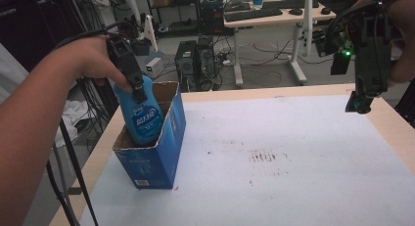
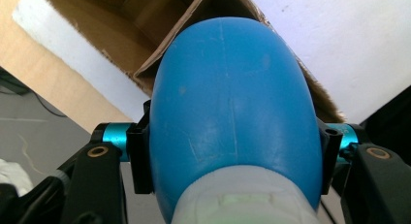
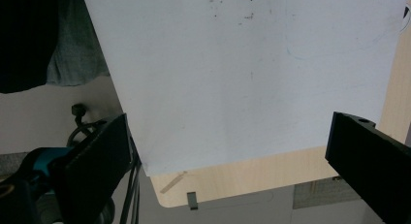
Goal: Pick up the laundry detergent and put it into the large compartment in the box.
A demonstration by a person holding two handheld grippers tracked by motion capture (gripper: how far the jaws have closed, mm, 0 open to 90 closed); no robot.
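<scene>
A blue bottle [image 1: 143, 119] with a white printed label stands half inside an open blue cardboard box [image 1: 155, 160] at the table's left. My left gripper [image 1: 137, 89] is shut on the bottle's upper part, coming down from above. In the left gripper view the blue bottle [image 2: 232, 112] is clamped between both jaws, its pale cap end nearest the camera, with the brown inside of the box [image 2: 160, 20] behind it. My right gripper [image 1: 363, 101] hangs above the table's far right corner, open with nothing between its jaws.
The table [image 1: 303, 187] carries a white sheet with small reddish stains [image 1: 266, 156] near the middle. Its wooden edge [image 3: 252, 178] shows under the right gripper. Behind the table stand a desk [image 1: 274, 15], computer towers [image 1: 195, 59] and cables on the floor.
</scene>
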